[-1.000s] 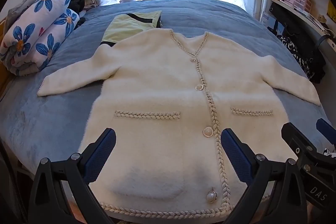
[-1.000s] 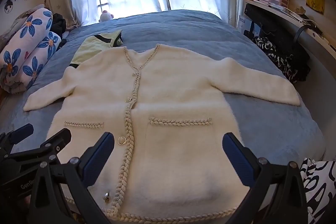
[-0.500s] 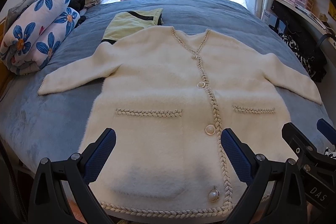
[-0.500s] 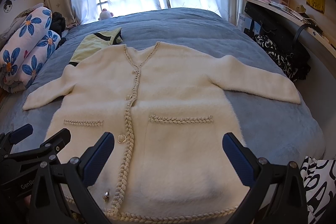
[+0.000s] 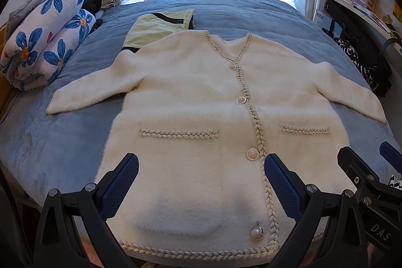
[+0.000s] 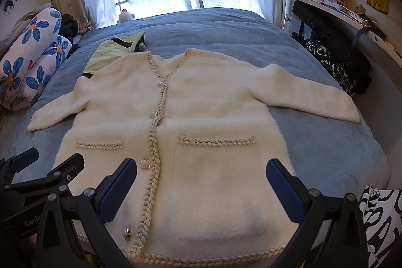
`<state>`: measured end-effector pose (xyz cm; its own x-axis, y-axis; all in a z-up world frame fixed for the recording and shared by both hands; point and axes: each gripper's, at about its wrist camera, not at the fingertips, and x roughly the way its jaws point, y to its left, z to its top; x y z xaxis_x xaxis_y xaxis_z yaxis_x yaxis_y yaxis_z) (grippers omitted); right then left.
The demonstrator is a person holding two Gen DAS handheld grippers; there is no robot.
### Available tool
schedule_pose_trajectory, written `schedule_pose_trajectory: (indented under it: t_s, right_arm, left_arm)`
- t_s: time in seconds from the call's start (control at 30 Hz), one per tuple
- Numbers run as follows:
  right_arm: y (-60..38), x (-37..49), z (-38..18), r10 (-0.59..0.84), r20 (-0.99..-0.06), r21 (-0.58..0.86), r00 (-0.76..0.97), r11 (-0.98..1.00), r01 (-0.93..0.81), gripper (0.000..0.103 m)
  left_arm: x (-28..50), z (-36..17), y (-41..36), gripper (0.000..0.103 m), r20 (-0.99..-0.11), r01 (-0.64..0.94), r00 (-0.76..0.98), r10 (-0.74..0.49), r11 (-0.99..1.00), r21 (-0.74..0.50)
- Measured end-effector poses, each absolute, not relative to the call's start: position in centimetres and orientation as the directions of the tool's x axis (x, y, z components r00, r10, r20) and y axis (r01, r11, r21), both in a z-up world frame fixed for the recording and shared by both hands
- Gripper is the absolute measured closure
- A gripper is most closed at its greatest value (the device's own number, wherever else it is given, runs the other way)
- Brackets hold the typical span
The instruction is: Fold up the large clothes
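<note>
A cream fluffy cardigan point(image 5: 201, 97) with braided trim and pearl buttons lies flat, front up, on the blue bed, both sleeves spread out; it also shows in the right wrist view point(image 6: 208, 102). My left gripper point(image 5: 201, 175) is open and empty, hovering above the lower left pocket near the hem. My right gripper point(image 6: 201, 177) is open and empty above the lower right pocket. Each gripper shows at the edge of the other's view.
A folded yellow-green garment point(image 5: 160, 29) lies partly under the cardigan's left shoulder. A rolled floral quilt point(image 5: 45, 37) sits at the bed's left side. A black bag and patterned cloth point(image 6: 334, 59) lie by the shelves on the right. The blue bedcover point(image 5: 251, 14) extends towards the window.
Both grippers have edged slightly forward over the cardigan's hem. The cardigan has not moved.
</note>
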<state>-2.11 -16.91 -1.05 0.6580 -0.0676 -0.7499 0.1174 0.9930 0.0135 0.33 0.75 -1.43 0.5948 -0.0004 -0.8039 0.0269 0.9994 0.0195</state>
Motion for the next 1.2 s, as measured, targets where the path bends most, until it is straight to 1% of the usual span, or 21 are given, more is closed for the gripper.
schedule_pose_trajectory:
  t_s: [1.2]
  right_arm:
    - [-16.68,-2.24,-1.57,-0.059,-0.757,0.024,0.651,0.993,0.117,0.000]
  left_arm:
    - [-0.21,-1.41,1.17,0.004,-0.808,0.020,0.588,0.011,0.999,0.028]
